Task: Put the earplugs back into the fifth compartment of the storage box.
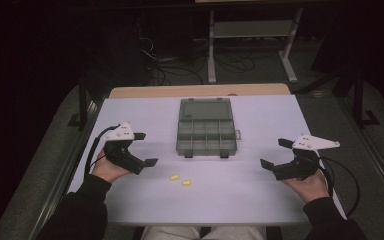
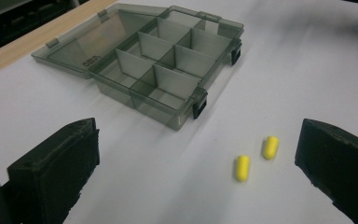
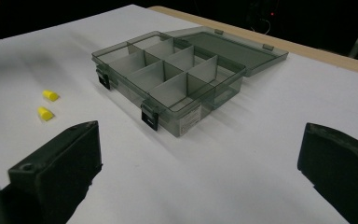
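Left gripper (image 1: pixel 141 149): jaws wide apart, holding nothing, above the white table (image 1: pixel 260 200). Right gripper (image 1: pixel 276 153): jaws likewise spread, holding nothing. Two yellow earplugs (image 1: pixel 180 179): lying side by side, not touching, on the table between both grippers, nearer the left. Grey compartment box (image 1: pixel 206 132): lid open, just beyond the earplugs.

Yellow earplugs (image 1: pixel 180 179), smoky grey box (image 1: pixel 205 127)
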The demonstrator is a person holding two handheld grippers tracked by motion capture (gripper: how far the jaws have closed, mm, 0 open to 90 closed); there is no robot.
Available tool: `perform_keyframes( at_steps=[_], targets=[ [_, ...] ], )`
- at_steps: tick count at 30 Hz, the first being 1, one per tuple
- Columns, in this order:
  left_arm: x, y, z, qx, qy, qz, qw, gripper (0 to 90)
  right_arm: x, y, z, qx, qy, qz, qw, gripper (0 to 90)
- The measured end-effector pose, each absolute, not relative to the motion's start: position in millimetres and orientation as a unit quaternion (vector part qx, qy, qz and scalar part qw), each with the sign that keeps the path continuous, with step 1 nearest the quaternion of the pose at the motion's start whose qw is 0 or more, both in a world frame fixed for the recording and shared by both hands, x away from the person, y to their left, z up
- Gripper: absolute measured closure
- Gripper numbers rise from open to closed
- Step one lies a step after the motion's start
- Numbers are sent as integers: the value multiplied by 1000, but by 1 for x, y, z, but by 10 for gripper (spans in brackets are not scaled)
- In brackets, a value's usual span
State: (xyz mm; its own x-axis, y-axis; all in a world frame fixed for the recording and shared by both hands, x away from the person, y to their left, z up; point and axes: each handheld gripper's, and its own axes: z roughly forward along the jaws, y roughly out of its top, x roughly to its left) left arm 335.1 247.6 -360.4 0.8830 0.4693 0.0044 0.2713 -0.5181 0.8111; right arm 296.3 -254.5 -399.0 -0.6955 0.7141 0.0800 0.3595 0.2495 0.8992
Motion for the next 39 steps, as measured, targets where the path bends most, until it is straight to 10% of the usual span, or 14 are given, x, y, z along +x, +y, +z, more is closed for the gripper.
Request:
perform_keyframes(
  at_steps=[39],
  targets=[
    [337, 196, -409, 922, 158, 65, 347, 26, 297, -250, -401, 340, 780, 496, 173, 0]
  ],
)
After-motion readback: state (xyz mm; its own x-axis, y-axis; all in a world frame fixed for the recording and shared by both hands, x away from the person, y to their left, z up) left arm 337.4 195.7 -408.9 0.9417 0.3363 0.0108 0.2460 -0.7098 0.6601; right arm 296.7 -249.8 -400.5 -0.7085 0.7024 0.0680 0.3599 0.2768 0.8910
